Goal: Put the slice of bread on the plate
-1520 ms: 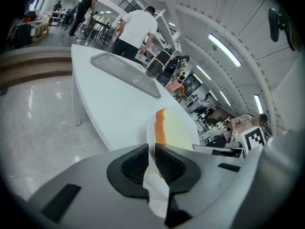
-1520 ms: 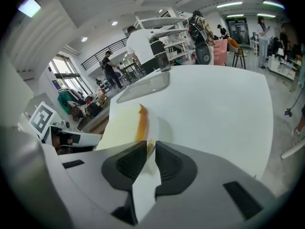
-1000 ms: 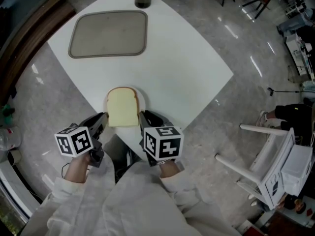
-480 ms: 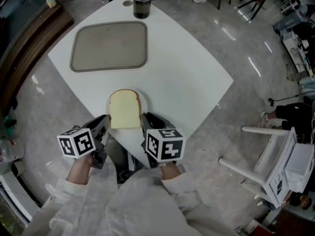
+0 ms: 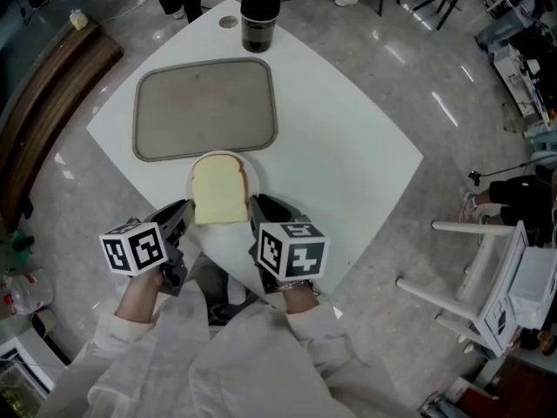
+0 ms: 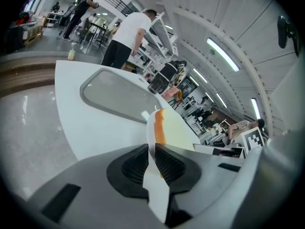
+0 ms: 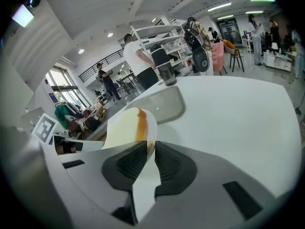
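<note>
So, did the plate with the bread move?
Yes. The plate carrying the bread moved forward toward the tray; its rim now meets the tray's near edge.

The table (image 5: 348, 146) lies open on its right half. The tray (image 5: 204, 109) fills the far left, a tumbler (image 5: 259, 11) just beyond it; the plate (image 5: 252, 177) blocks the near corner.

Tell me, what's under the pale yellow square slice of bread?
A round white plate, its rim pinched by the left gripper and right gripper. The pale slice of bread hides the plate's middle.
</note>
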The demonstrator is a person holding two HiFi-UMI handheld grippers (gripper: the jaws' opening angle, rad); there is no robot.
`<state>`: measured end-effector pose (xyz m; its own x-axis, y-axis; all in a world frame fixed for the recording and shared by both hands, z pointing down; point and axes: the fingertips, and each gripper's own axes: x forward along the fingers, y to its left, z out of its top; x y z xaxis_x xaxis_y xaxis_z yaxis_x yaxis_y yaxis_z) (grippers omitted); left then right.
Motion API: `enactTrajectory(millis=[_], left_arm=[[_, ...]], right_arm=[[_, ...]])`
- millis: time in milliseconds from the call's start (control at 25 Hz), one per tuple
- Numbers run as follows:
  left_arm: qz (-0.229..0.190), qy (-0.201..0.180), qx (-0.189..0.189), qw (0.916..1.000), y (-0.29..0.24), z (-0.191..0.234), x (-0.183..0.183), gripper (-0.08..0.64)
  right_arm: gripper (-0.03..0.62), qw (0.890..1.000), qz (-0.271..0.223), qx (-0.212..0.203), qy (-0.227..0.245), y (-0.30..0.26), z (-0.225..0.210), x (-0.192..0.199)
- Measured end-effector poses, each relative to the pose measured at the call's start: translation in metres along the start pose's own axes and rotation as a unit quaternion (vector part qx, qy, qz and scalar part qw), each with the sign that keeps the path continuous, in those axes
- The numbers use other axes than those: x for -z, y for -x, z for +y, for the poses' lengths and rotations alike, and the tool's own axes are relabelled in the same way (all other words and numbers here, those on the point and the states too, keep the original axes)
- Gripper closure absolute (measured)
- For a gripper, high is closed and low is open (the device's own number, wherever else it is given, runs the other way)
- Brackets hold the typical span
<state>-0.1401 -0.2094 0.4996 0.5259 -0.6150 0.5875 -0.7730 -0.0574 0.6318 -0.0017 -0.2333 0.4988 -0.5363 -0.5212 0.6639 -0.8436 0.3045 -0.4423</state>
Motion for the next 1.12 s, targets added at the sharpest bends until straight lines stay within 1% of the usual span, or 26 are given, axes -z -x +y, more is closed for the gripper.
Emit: enactTrajectory(millis=[200,440,840,1120], left_arm=[[0.003,-0.018,0.014,0.9997,-0.004,0.019,-0.048,0.512],[0.011,-0.030,0.022,0.9992,-0.017,0.040,-0.090,0.512],[0.029,-0.029,0.044,0.9982,-0.052,0.066,-0.143,0.512],[0.035,-0.022,0.043,0.9982,-0.075,0.081,-0.172,0.512]], right_arm=[[0.532,1.000,-0.007,0.009,-0.002,-0.032,0.015,-0.034],[0.532,1.000,-0.010,0.028,0.002,-0.068,0.022,-0.068],[0.532,0.999,-0.011,0.050,-0.014,-0.118,0.016,-0.113],[0.532,0.998,-0.002,0.054,-0.026,-0.149,0.010,-0.134]])
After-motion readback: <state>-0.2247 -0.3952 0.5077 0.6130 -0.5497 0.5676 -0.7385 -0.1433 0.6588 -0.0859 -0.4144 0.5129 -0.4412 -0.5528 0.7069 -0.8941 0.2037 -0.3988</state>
